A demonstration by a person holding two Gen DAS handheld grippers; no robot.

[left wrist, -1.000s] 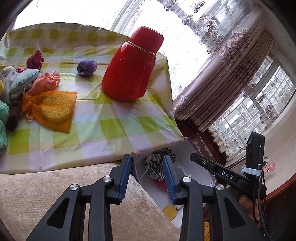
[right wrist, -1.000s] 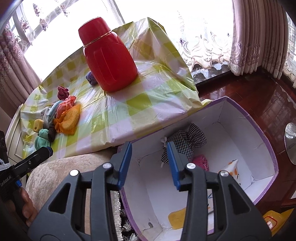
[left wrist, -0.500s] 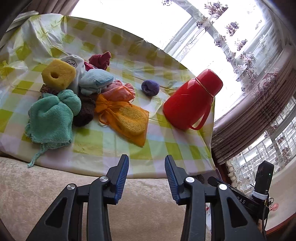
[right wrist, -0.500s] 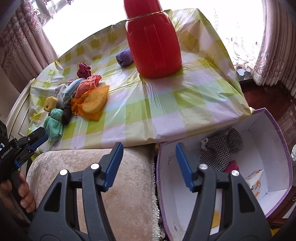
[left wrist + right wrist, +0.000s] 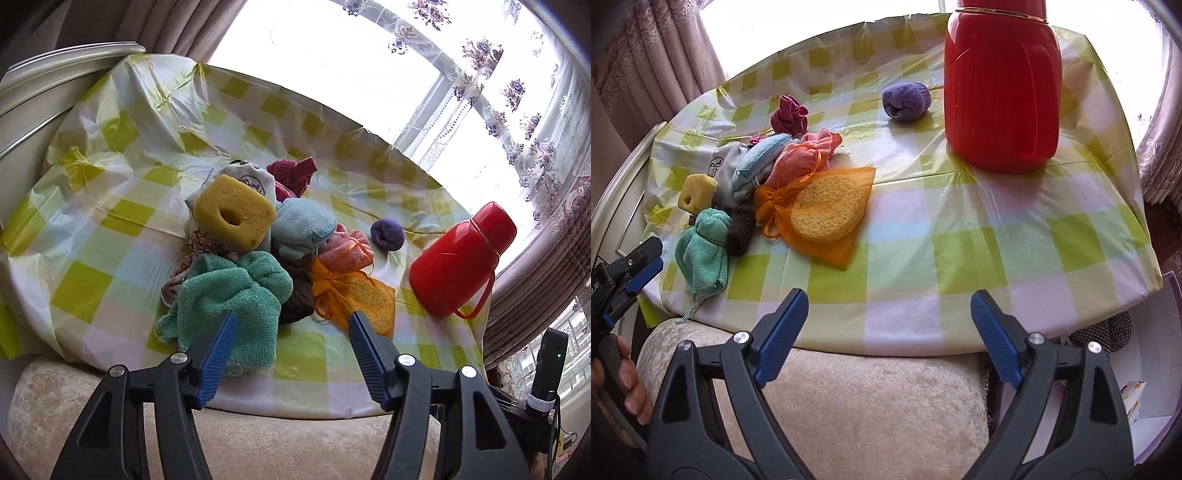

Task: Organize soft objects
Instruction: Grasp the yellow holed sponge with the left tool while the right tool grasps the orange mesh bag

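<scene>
Both views swung from box to table; left tongs (image 5: 290, 325), right tongs (image 5: 889, 308) spreading, empty; fluffy teal towel (image 5: 236, 295).

In the right wrist view, the top edge is cutting off the red jug (image 5: 1003, 92) far beyond the fingers. Right of the right finger, the box (image 5: 1152, 387) is running out of frame, and the counter (image 5: 960, 258) is hiding most of the checked cloth (image 5: 1102, 330) inside.

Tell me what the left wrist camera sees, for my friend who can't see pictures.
A pile of soft things sits on a checked tablecloth: a yellow sponge with a hole, a green towel and an orange mesh bag. A red jug stands beside them. The left gripper hovers in front, jaws opening, nothing between them.
</scene>
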